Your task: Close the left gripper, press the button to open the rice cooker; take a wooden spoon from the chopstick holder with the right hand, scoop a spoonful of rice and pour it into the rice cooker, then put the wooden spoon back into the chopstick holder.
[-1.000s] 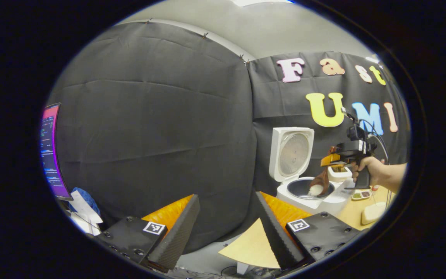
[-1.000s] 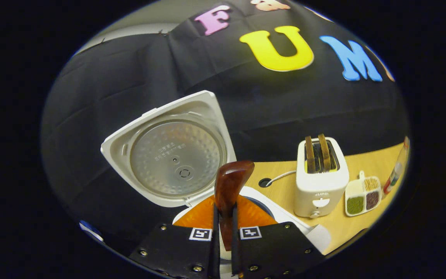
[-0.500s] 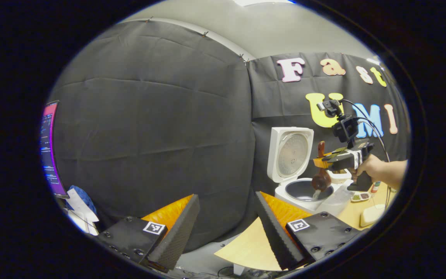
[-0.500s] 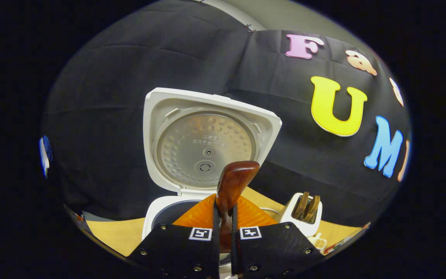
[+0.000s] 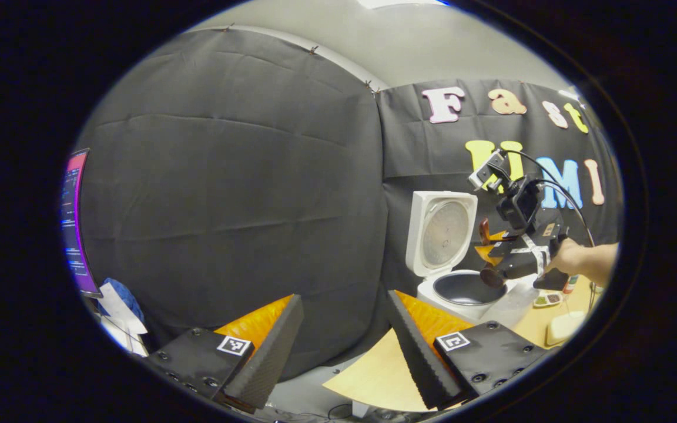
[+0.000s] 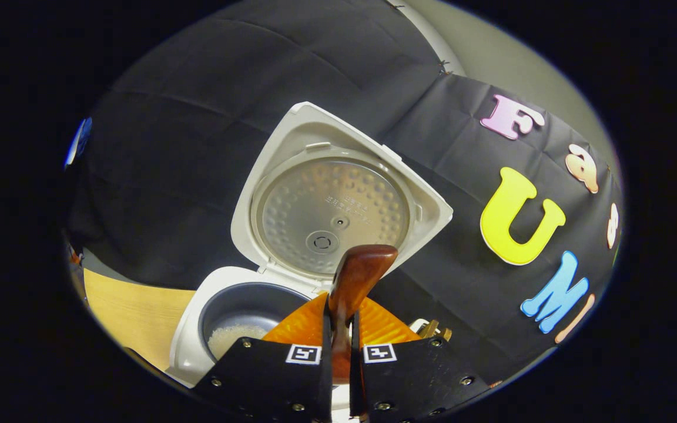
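Observation:
The white rice cooker (image 5: 441, 282) stands with its lid (image 5: 441, 232) up, and white rice lies in its dark pot (image 6: 235, 335). A hand holds my right gripper (image 5: 500, 249) just right of the pot, tilted, shut on the brown wooden spoon (image 5: 489, 276), whose bowl hangs over the pot's right rim. In the right gripper view, that gripper (image 6: 339, 338) clamps the spoon handle (image 6: 357, 276), which sticks up before the open lid (image 6: 335, 197). My left gripper (image 5: 344, 352) stays low and left of the cooker, fingers wide apart, holding nothing.
A lit monitor (image 5: 74, 223) stands at the far left with a blue cloth (image 5: 120, 296) below it. Right of the cooker on the wooden table (image 5: 374, 376) lie a small dish of grains (image 5: 547, 299) and a white block (image 5: 563, 326). The toaster top (image 6: 432, 329) peeks behind my right gripper.
The right gripper has rolled and risen from the pot. The spoon's rice has gone into the pot and its bowl now hangs bare at the rim. The left gripper barely moved.

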`<state>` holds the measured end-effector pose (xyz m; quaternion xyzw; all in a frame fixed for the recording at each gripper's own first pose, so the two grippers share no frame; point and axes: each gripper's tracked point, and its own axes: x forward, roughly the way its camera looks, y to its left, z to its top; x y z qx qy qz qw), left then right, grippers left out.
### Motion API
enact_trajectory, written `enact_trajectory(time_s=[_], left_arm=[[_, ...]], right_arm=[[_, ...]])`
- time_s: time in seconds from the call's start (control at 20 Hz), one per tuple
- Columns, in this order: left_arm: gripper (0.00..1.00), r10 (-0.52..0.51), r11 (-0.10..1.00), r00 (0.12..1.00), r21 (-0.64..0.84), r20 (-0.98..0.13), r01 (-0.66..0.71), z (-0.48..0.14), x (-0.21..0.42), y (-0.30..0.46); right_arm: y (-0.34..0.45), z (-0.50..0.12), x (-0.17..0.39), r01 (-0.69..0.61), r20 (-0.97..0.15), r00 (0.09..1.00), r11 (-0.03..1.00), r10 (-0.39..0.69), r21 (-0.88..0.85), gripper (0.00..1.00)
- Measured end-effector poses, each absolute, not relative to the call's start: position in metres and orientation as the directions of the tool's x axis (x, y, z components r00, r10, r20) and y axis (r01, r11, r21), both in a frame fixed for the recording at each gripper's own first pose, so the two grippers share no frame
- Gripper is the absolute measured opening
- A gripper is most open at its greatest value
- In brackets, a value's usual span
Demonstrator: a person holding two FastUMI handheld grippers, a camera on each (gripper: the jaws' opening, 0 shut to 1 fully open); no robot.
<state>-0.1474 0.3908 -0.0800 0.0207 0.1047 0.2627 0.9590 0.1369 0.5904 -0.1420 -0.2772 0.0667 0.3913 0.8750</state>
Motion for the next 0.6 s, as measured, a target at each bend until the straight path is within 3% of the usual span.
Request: enact_trajectory(time_s=[0.35,0.6], left_arm=[[0.99,0.484,0.874,0.857,0.069,-0.175,-0.48,-0.069,-0.14,0.38],[0.99,0.443,0.896,0.883,0.047,-0.154,-0.442,-0.061,-0.118,0.359]], right_arm=[[0.559,-0.128,0.148,-0.7,-0.359,0.665,0.715,0.655,0.007,0.12],[0.527,-0.097,0.147,-0.576,-0.342,0.599,0.686,0.724,0.445,0.12]])
